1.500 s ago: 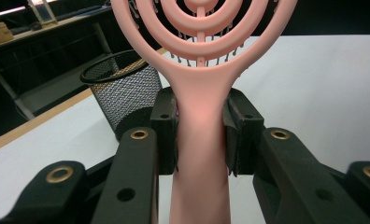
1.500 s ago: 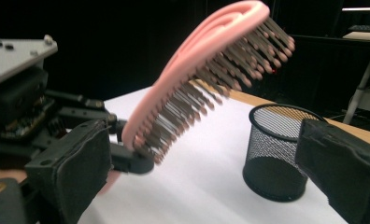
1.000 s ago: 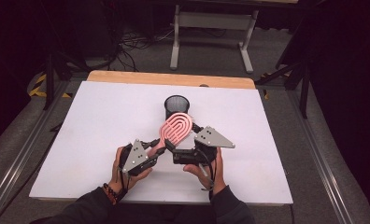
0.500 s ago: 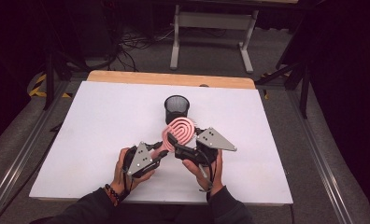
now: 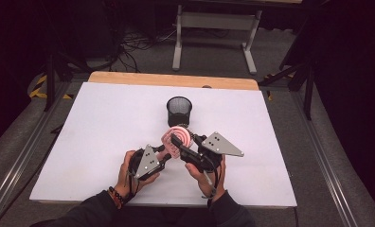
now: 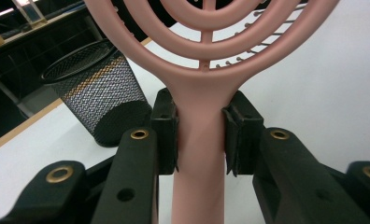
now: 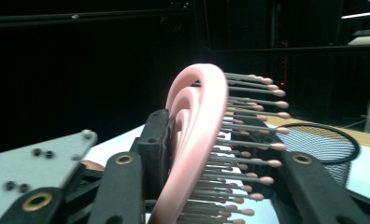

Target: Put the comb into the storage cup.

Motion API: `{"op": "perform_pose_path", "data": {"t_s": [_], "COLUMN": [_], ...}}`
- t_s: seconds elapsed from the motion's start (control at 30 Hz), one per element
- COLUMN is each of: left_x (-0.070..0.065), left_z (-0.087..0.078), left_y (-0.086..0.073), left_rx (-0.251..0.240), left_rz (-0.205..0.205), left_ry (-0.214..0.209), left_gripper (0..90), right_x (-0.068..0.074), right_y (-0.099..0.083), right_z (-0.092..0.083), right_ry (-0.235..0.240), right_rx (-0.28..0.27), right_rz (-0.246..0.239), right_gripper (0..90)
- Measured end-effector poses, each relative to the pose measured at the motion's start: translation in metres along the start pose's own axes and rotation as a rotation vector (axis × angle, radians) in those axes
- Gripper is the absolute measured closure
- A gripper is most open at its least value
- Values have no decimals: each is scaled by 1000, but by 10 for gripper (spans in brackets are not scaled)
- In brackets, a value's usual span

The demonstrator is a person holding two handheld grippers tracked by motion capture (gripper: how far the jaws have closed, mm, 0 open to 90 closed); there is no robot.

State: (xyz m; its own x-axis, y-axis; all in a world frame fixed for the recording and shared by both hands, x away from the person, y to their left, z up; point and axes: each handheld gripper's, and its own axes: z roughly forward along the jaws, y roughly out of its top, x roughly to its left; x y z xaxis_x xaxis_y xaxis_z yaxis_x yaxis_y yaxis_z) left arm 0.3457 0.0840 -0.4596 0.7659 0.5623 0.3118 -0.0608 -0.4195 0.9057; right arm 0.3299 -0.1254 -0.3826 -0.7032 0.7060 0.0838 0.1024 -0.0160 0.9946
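A: Right claw [image 5: 180, 142] has just been closing on the pink brush [image 5: 177, 138] head; bristles sit between its jaws. Left claw [image 5: 165, 156] clenches the handle.
B: So we hold it two-handed, just in front of the mesh cup [image 5: 179, 110], raised off the surface [image 5: 95, 127]. Handover looks likely.

Left gripper [image 5: 163, 157] low over the table, held in the left hand [image 5: 129, 172], jaws clamped tight — pads [image 6: 167, 130] pressing from both sides. Right gripper [image 5: 178, 142] angled toward it from the right hand [image 5: 207, 177], jaws just closing — both forearms enter from below.
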Motion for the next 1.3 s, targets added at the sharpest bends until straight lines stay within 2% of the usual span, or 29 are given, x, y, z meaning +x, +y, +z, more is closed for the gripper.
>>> {"op": "perform_pose_path", "data": {"t_s": [0.13,0.3,0.43,0.87,1.1,1.3], "left_x": [0,0,1,-2,-4,-7], "left_z": [1,1,1,2,2,4], "left_y": [-1,-1,-1,0,0,1], "left_rx": [5,1,-4,-11,-23,-27], "left_rz": [6,4,1,12,8,25], "left_ry": [1,-10,-14,-18,-31,-46], "left_gripper": [694,693,692,687,684,658], "right_x": [6,7,10,13,13,13], "right_y": [0,0,0,2,3,4], "right_z": [-1,-2,-2,-4,-6,-7], "right_ry": [27,60,75,78,91,98], "right_rx": [-5,-13,-10,-9,-12,-14], "right_rz": [-23,-7,-23,-45,-58,-66], "right_gripper": [606,616,619,620,622,626]}}
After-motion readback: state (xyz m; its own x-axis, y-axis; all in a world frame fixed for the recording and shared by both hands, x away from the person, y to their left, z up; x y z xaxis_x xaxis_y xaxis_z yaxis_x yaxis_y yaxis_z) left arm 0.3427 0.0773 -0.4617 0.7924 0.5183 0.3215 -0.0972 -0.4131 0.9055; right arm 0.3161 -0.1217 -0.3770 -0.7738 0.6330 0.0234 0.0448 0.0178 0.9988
